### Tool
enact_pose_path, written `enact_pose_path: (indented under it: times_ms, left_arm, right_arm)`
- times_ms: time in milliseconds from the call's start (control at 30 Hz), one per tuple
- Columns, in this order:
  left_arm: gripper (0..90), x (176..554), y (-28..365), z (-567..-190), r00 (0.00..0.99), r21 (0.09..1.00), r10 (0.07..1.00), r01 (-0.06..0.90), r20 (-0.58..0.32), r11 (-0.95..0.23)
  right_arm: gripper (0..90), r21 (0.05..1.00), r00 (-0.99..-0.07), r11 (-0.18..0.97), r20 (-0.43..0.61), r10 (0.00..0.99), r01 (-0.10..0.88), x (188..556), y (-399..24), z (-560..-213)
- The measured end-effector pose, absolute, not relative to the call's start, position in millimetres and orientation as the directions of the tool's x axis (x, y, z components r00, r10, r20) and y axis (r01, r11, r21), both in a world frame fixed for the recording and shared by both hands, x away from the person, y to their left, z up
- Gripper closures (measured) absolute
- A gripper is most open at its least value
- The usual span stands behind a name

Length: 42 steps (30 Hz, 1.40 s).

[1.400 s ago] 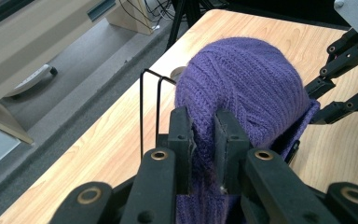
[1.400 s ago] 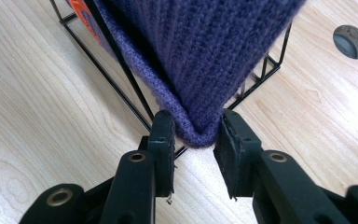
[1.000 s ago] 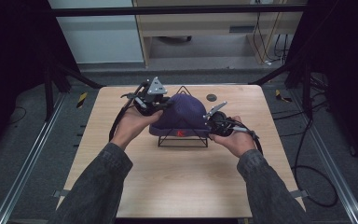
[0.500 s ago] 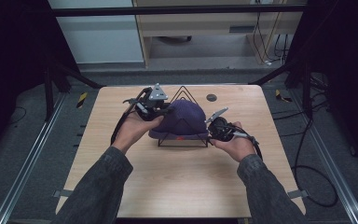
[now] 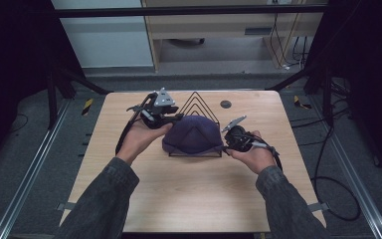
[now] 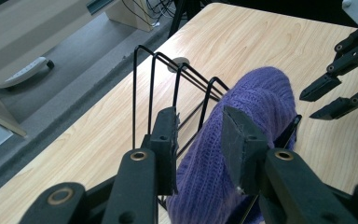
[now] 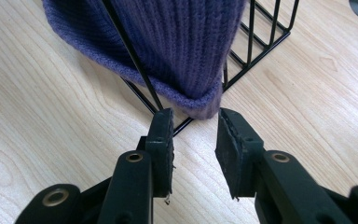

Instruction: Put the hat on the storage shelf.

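The purple knit hat (image 5: 193, 134) sat draped over the black wire rack (image 5: 199, 107) near the middle of the wooden table (image 5: 189, 199), between the two grippers. The left gripper (image 5: 171, 118) stood at the hat's left upper side, beside the rack's triangular loops. In the left gripper view its jaws straddled the hat (image 6: 242, 126): the wool ran up between the pads, but a gap showed on each side, so the jaws stood released, having just been opening, with the hat between them and not pressed. The rack's wires (image 6: 168, 74) rose just behind the left pad.

The right gripper (image 5: 227, 141) rested low at the hat's right edge. In the right gripper view its jaws were parted, nothing between them, and the rolled hem of the hat (image 7: 186, 56) hung just ahead of the tips, touching neither. One rack wire (image 7: 135, 60) crossed in front of the knit there.

The hat was a ribbed, deep violet knit (a beanie by its shape), domed over the rack, its lower rim reaching down to the tabletop.
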<state>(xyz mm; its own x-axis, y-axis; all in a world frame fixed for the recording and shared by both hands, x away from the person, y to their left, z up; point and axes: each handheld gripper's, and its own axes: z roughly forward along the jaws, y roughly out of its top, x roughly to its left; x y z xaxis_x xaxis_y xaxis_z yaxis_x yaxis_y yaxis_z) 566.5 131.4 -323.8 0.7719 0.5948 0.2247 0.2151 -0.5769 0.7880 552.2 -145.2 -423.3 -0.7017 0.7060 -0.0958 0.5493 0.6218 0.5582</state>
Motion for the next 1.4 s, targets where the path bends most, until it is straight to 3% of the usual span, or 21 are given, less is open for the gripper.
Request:
enact_pose_path:
  times_ms: [300,833,1100,1400]
  left_arm:
    - [61.4,559.7,137.7,-323.7,0.756,0.786,0.608,0.213,0.245,-0.581]
    - [44.2,533.7,135.7,-323.0,0.73,0.781,0.625,0.209,0.275,-0.588]
    - [24.5,527.0,134.4,-322.3,0.723,0.785,0.646,0.242,0.247,-0.571]
    - [7.6,518.7,141.1,-324.3,0.723,0.803,0.666,0.282,0.182,-0.525]
  right_arm:
    - [66.2,0.578,-0.698,0.614,-0.105,0.709,0.537,545.6,-148.6,-418.4]
    - [58.8,0.654,-0.655,0.549,-0.107,0.748,0.52,510.5,-161.3,-412.9]
    - [44.4,0.71,-0.619,0.499,-0.114,0.777,0.496,504.9,-156.6,-398.0]
    - [14.9,0.793,-0.57,0.401,-0.084,0.817,0.458,494.1,-153.0,-378.8]
